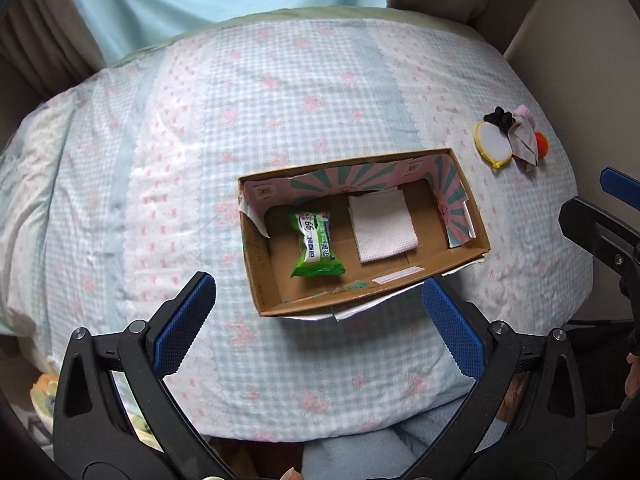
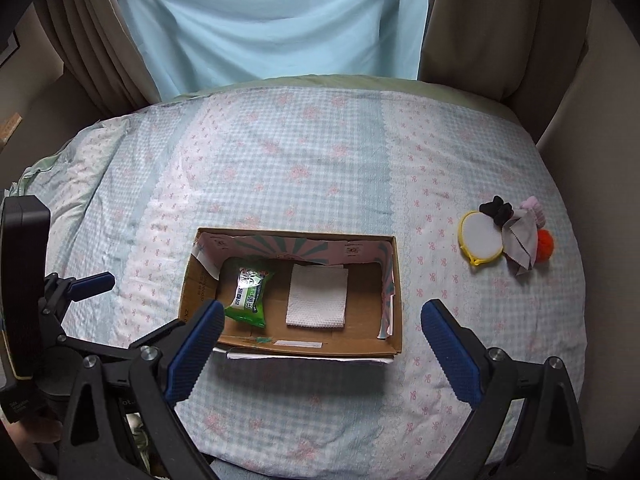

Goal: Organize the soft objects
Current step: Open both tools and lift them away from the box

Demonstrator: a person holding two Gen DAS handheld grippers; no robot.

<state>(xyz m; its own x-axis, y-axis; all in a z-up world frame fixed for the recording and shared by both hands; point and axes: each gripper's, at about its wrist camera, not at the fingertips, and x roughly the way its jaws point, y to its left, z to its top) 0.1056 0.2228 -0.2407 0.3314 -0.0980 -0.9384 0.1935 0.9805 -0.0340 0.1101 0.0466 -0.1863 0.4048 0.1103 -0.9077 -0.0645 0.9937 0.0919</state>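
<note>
An open cardboard box (image 1: 472, 216) (image 2: 394, 280) lies on the checked bedspread. Inside it are a green wipes pack (image 1: 316, 246) (image 2: 250, 294) on the left and a folded white tissue (image 1: 382, 226) (image 2: 318, 296) in the middle. A small pile lies to the right of the box: a yellow-rimmed round pad (image 1: 493, 144) (image 2: 478, 240), a black scrunchie (image 1: 500, 117) (image 2: 496, 208), a grey cloth (image 1: 525, 142) (image 2: 520, 242), a pink item (image 2: 534, 205) and an orange pom-pom (image 1: 541, 142) (image 2: 545, 244). My left gripper (image 1: 316, 312) is open and empty above the box's near edge. My right gripper (image 2: 324, 332) is open and empty, also near the box's front.
The bedspread (image 1: 280, 100) (image 2: 280, 160) covers a raised surface that drops off at the near and left edges. A light blue curtain (image 2: 272, 20) and beige drapes hang behind. The right gripper shows at the right edge of the left wrist view (image 1: 600, 220).
</note>
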